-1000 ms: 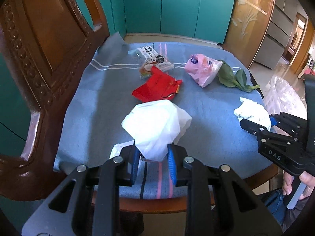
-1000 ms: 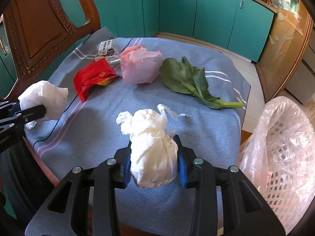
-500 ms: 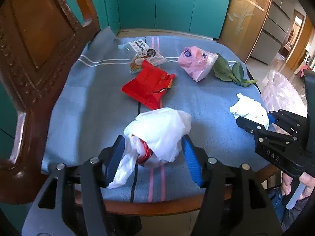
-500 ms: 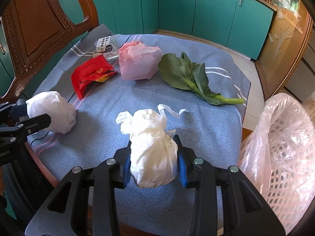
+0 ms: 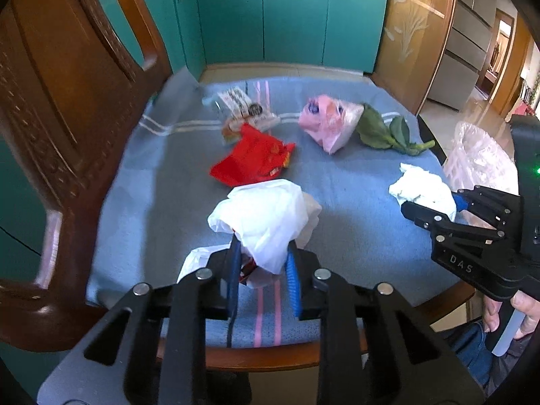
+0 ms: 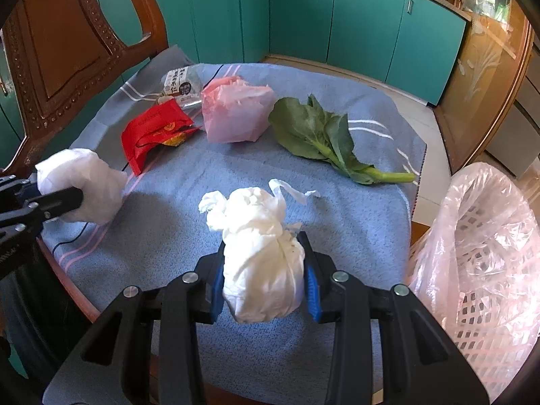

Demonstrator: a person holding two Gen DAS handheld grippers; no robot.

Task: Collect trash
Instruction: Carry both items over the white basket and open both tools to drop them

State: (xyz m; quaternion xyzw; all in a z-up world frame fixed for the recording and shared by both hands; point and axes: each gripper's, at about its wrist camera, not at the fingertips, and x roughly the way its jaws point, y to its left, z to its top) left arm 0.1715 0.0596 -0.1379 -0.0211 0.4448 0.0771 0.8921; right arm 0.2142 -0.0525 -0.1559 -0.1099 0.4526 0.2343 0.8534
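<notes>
My left gripper (image 5: 263, 270) is shut on a crumpled white plastic bag (image 5: 266, 219) near the table's front edge; the bag also shows in the right wrist view (image 6: 84, 182). My right gripper (image 6: 263, 283) is shut on a white tissue wad (image 6: 260, 256), held above the blue cloth; the wad also shows in the left wrist view (image 5: 422, 189). A red wrapper (image 5: 253, 162), a pink bag (image 5: 329, 121), a printed snack packet (image 5: 239, 104) and a green leaf (image 6: 320, 135) lie on the cloth. A basket lined with a pink bag (image 6: 486, 243) stands right of the table.
A carved wooden chair (image 5: 57, 101) stands at the table's left. The blue cloth (image 5: 168, 175) covers the round table. Teal cabinets (image 5: 287, 17) line the back wall. A hand (image 5: 519, 307) holds the right gripper's handle.
My left gripper opened around the white plastic bag half a second ago and has shut on it again. My right gripper has kept hold of the tissue wad, almost still.
</notes>
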